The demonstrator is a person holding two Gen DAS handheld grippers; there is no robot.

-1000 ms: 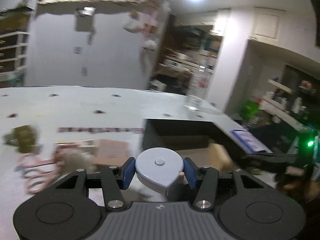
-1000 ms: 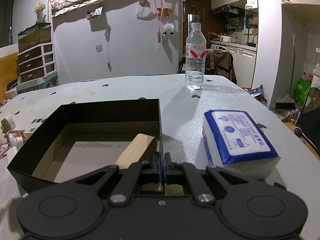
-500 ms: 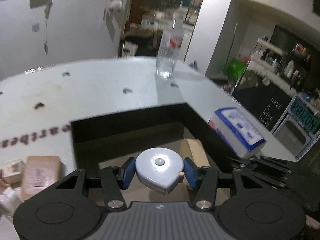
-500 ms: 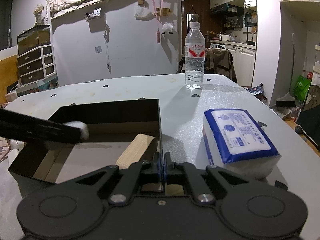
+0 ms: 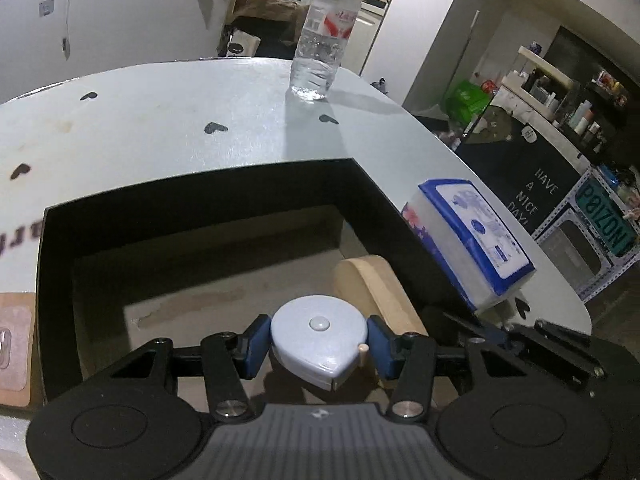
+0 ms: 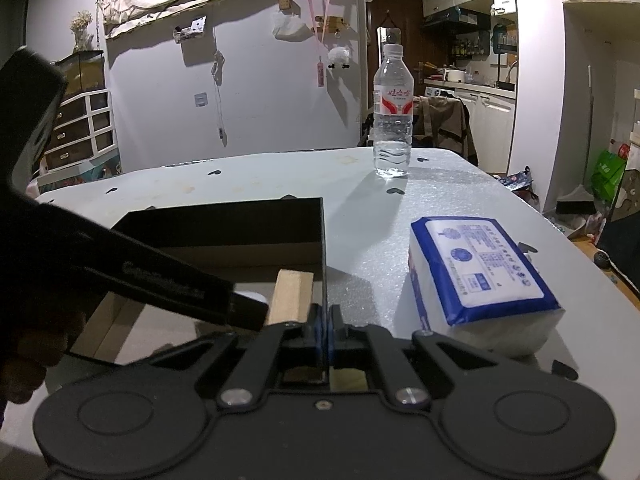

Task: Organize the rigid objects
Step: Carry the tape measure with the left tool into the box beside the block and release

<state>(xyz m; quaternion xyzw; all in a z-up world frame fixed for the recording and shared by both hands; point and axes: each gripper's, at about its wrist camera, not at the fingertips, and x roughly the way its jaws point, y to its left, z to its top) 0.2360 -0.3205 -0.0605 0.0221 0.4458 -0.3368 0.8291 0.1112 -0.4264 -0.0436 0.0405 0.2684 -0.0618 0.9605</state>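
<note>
Now, tape measure (image 5: 318, 338) flat, tip pointing back, over box (image 5: 240, 184).

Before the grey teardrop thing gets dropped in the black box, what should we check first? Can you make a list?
1. Left gripper grips the grey tape measure with both blue pads: ok.
2. Tape measure is over the open black box, not the table: ok.
3. Bare box floor to land on, left of the wooden block: ok.
4. Right gripper is shut on the box's right wall, steadying it: ok.
5. Tissue pack and water bottle stand outside the box, out of the way: ok.
6. How high the tape measure hangs above the floor: cannot tell.
</note>
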